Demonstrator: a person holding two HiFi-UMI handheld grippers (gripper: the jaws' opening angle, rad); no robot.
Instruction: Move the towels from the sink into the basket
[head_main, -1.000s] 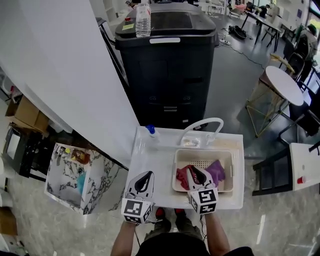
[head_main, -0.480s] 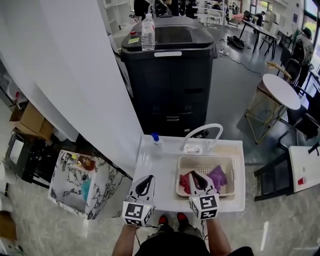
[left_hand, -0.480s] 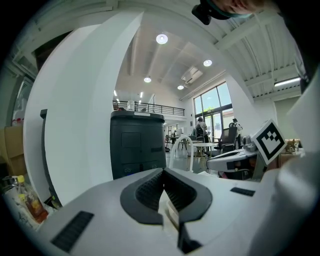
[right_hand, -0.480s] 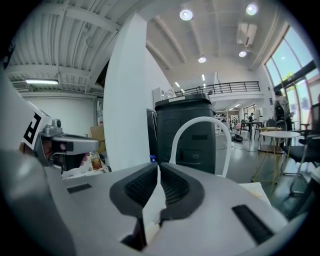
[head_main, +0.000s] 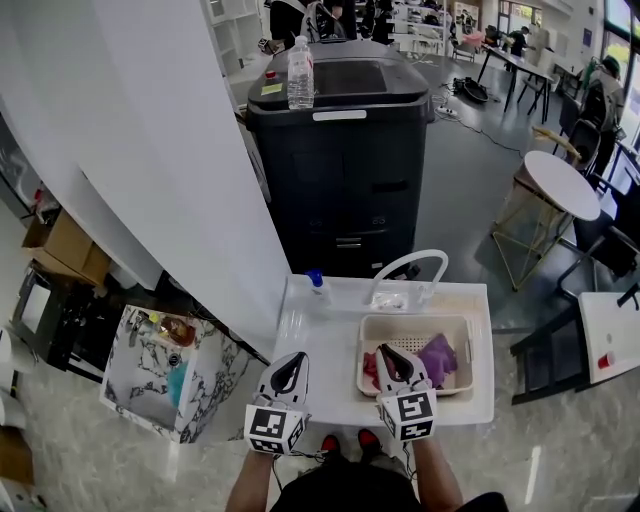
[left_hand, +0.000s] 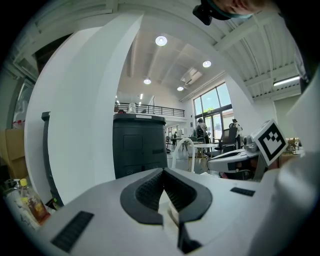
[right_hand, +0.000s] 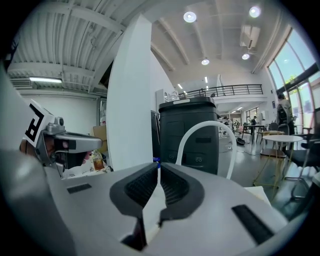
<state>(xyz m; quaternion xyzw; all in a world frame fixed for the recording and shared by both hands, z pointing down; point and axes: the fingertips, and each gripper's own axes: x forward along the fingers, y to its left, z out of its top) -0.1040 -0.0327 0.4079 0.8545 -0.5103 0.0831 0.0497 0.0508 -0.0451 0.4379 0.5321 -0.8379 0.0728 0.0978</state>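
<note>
At nine o'clock in the head view a cardboard box (head_main: 62, 245) sits on the floor, and below it, towards eight o'clock, stands a marbled bin (head_main: 135, 385) with bottles inside. A white wall runs between these and the middle of the scene.

The left gripper (head_main: 293, 360) hovers over the bare left part of the white counter (head_main: 320, 335), at about nine o'clock from the sink (head_main: 415, 322). In the left gripper view its jaws are pressed together at the tips, with nothing between them.

At twelve o'clock from the counter stands a big black bin (head_main: 345, 170) with a water bottle (head_main: 300, 72) upright on its lid. A small blue-capped bottle (head_main: 317, 284) stands at the counter's back edge, just left of the arched white faucet (head_main: 410, 253).

The right gripper (head_main: 384, 351) reaches over the sink's near left corner, its tips just above the red towel (head_main: 370, 368). In the right gripper view its jaws are narrow, only a thin slit left between them, and no cloth is in that slit.

Both towels lie in the sink: the red one at its nine o'clock side, the purple towel (head_main: 438, 358) just right of the gripper, near the middle.

A round table (head_main: 560, 185) stands at two o'clock, well apart from the counter.
</note>
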